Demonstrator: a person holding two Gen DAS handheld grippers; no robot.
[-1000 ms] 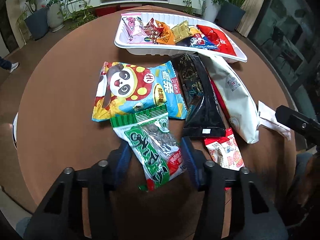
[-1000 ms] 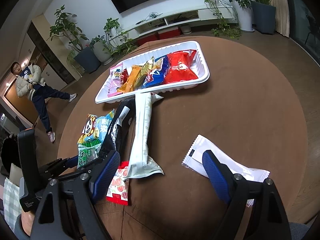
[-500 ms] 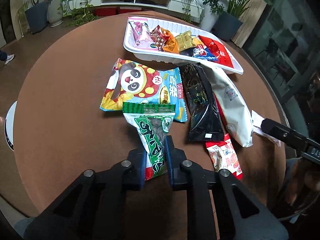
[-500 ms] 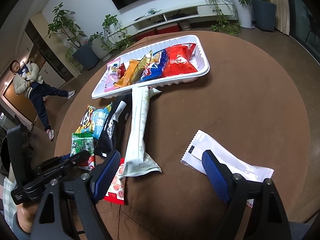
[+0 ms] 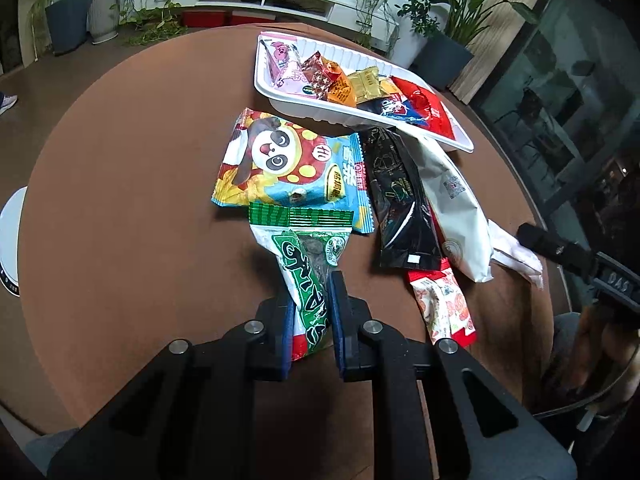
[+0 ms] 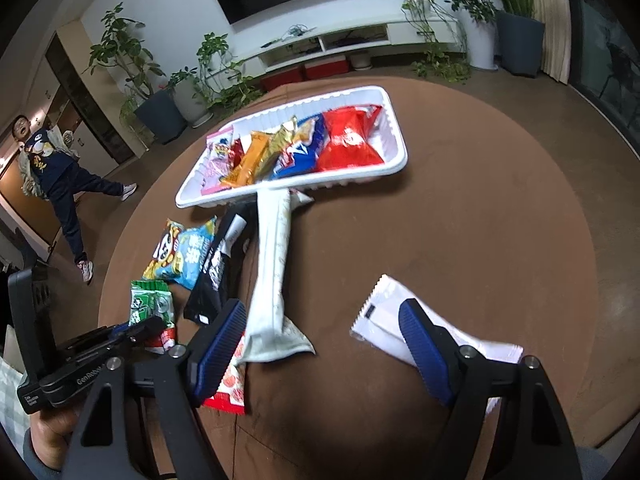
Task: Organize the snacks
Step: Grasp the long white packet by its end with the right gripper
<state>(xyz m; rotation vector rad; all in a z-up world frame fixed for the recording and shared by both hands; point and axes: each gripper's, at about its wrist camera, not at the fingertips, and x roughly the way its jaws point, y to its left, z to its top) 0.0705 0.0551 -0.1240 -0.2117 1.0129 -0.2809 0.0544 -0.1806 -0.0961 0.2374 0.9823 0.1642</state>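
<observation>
My left gripper (image 5: 310, 304) is shut on the near end of a green snack packet (image 5: 306, 264), lifted slightly above the brown round table (image 5: 120, 200); the packet also shows in the right wrist view (image 6: 150, 306). A white tray (image 5: 316, 114) at the far side holds several small snacks. A panda bag (image 5: 288, 168), a black pouch (image 5: 400, 204), a long white pouch (image 5: 456, 200) and a red-white packet (image 5: 442, 306) lie between. My right gripper (image 6: 324, 344) is open and empty above the table, over a white sachet (image 6: 384, 320).
The tray (image 6: 396, 160) sits at the table's far side in the right wrist view. A person (image 6: 52, 172) stands far left. Plants and a TV cabinet (image 6: 340, 44) stand beyond the table. A white object (image 5: 10, 240) sits off the table's left edge.
My left gripper closed on the green packet and lifted it, pulling back a little. My right gripper stayed open and shifted slightly.
</observation>
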